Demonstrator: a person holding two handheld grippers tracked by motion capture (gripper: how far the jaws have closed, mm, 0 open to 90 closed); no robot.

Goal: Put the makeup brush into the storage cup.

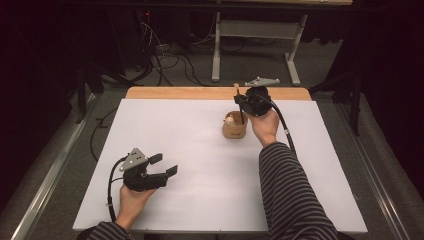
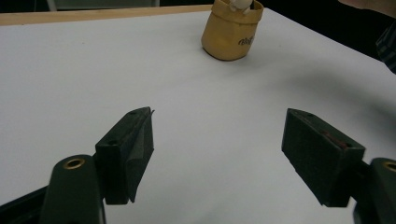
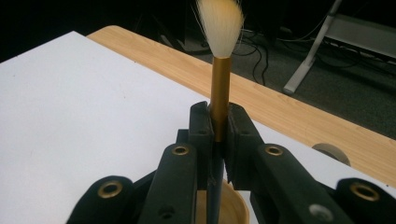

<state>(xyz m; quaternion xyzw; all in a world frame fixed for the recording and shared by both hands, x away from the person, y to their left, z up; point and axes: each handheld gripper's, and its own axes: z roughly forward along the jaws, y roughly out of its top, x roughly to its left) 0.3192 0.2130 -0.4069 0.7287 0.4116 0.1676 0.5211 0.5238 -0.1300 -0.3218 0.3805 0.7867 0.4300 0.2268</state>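
In the right gripper view, the lower shaft of the gold-handled brush with pale bristles (image 3: 219, 84) is hidden between the black jaws of the right tongs (image 3: 218, 126), and the bottom edge cuts off the tan round pot (image 3: 233, 205) beneath. In the left gripper view, the top edge crops that pot's rim (image 2: 232, 32) and the white object inside (image 2: 240, 4); its dark lettering is too blurred to read. The striped sleeve (image 2: 387, 44) is cut by the right edge.

Bright white table (image 1: 190, 150), dark surroundings, soft shadows, slight blur
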